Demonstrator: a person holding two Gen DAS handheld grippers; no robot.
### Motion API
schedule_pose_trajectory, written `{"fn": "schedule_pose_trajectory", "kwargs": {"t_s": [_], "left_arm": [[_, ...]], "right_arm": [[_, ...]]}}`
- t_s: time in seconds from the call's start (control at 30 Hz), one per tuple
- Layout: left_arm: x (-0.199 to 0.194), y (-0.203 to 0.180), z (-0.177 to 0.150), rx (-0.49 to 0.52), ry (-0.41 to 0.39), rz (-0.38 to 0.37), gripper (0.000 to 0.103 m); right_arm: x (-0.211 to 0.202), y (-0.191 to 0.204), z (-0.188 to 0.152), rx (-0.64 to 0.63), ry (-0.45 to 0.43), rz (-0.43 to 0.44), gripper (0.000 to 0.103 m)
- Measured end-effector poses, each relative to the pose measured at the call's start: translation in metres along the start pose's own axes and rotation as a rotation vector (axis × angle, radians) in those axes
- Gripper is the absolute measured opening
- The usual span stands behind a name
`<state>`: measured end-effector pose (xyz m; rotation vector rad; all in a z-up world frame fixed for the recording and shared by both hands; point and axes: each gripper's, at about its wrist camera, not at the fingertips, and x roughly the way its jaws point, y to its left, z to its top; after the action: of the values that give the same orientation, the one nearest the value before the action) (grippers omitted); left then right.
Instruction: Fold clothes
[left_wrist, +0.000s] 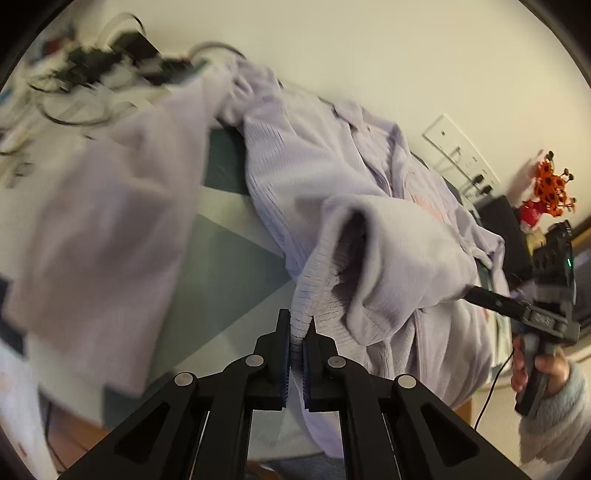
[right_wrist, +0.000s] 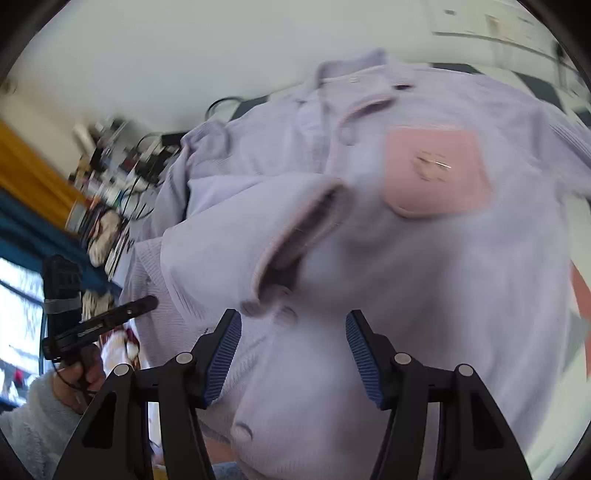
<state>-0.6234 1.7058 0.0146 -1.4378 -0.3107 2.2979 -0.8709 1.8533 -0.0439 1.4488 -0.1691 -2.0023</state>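
A lilac ribbed cardigan (left_wrist: 332, 177) is spread over a table (left_wrist: 229, 258) covered in green and pale triangles, with its hem hanging off the near edge. The ribbed hem edge is clamped between the blue pads of the left hand-held gripper (left_wrist: 296, 332), whose jaws are closed narrowly on the fabric. A sleeve with an open cuff (left_wrist: 354, 236) is draped across the body of the garment. In the right wrist view, a pink chest pocket (right_wrist: 436, 173) and the collar (right_wrist: 351, 74) are seen, with the cuff (right_wrist: 295, 240) lying just left of the pocket. The right hand-held gripper (right_wrist: 293, 347) is held wide open above the cardigan's front, and nothing is gripped between its pads. Cables and small clutter (left_wrist: 92, 62) are blurred at the far left of the table. A hand (left_wrist: 539, 373) in a fluffy sleeve is seen at the right.
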Motion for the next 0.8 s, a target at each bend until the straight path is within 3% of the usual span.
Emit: {"fn": "schedule_pose_trajectory", "kwargs": {"t_s": [0.17,0.23,0.3,0.37,0.5,0.63,0.77,0.8], "left_arm": [[-0.056,-0.002,-0.033,-0.063,-0.136,0.128,0.003],[-0.084,0.005,-0.052,-0.123,-0.202,0.181,0.003],[-0.094,0.014,-0.068,-0.172,-0.219,0.205,0.003],[-0.095,0.024,-0.082,-0.215,-0.214,0.22,0.003],[-0.096,0.043,-0.109,-0.297,-0.201,0.249,0.003],[-0.083,0.058,-0.112,-0.293,-0.166,0.217,0.003],[-0.082,0.062,-0.108,-0.226,-0.151,0.181,0.003],[-0.083,0.063,-0.107,-0.21,-0.147,0.17,0.003]], "right_arm": [[0.038,0.029,0.015,-0.155,0.06,0.101,0.061],[0.039,0.041,0.019,-0.176,0.059,0.189,0.042],[0.037,0.051,0.023,-0.18,0.075,0.271,0.021],[0.035,0.058,0.027,-0.16,0.092,0.341,0.015],[0.03,0.064,0.027,-0.081,0.122,0.474,0.015],[0.035,0.065,0.009,-0.107,0.172,0.347,0.017],[0.041,0.059,-0.009,-0.09,0.151,0.22,0.052],[0.042,0.059,-0.012,-0.087,0.141,0.195,0.052]]}}
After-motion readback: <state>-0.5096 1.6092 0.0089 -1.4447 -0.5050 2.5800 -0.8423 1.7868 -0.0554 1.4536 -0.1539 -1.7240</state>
